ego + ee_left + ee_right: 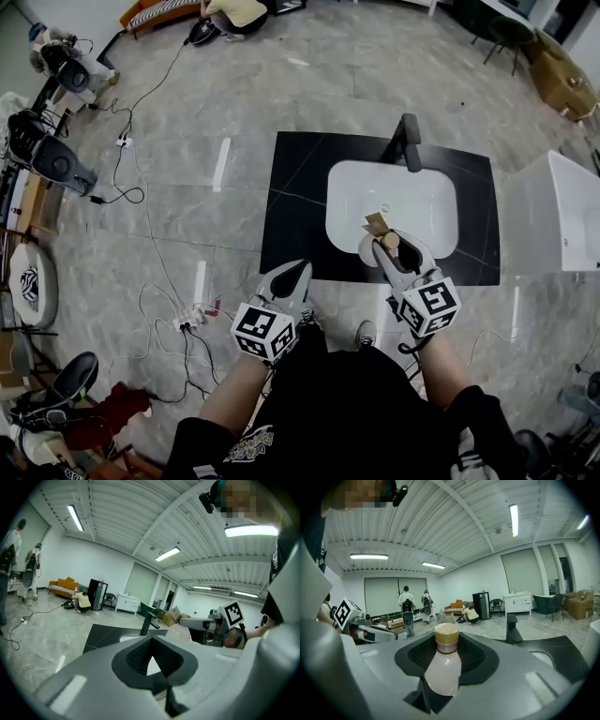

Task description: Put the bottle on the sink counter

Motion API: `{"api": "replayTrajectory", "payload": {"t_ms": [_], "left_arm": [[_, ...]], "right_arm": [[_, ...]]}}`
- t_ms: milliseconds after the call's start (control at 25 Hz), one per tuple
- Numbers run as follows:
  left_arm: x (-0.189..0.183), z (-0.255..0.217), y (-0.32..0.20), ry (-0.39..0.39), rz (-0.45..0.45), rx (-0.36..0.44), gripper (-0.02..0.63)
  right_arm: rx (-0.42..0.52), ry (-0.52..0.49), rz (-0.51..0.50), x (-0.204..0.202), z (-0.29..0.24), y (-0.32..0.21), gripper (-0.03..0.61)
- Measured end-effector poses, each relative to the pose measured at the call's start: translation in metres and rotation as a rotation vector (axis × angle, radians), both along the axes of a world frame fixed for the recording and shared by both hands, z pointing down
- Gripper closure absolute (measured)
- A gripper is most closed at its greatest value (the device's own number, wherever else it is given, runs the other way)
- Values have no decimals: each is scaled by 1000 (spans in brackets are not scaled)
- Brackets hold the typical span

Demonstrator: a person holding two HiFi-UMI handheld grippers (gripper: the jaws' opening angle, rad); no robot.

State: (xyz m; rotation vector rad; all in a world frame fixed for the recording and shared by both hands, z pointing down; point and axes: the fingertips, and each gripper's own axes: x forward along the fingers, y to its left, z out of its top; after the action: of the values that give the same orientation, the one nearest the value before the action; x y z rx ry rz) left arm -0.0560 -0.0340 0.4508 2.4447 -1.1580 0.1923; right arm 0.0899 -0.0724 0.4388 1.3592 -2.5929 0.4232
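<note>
A pale bottle [373, 249] with a tan cap [446, 636] is held in my right gripper [392, 246], which is shut on it just below the cap. In the head view it hangs over the front rim of the white basin [394, 202] set in the black sink counter [300, 225]. From the right gripper view the bottle [443, 667] stands upright between the dark pads. My left gripper [292, 274] is shut on nothing, near the counter's front left edge. A black faucet [409, 141] stands behind the basin.
A white tub [553, 216] stands right of the counter. Cables and a power strip [192, 319] lie on the floor at left, with equipment [56, 159] further left. A person crouches [234, 14] at the back. Cardboard boxes [562, 80] sit far right.
</note>
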Motion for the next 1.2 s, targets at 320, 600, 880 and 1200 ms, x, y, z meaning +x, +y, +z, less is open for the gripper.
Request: {"api": "replayTrajectory", "payload": {"t_ms": [320,600,880,1200], "left_arm": [[-42,9,-37,20,42,-9,614],[-60,16,-50,43,101,-25,614],[-73,12,-56,65,105,-24,614],[-90,2,-69,78,28,-1,614]], "right_arm": [[9,8,37,-47,-1,-34,411],[11,16,80,-75,-2,-52,411],[6,51,65,-93,-7,-62,411],[13,65,1,-109,-11,-89,413]]}}
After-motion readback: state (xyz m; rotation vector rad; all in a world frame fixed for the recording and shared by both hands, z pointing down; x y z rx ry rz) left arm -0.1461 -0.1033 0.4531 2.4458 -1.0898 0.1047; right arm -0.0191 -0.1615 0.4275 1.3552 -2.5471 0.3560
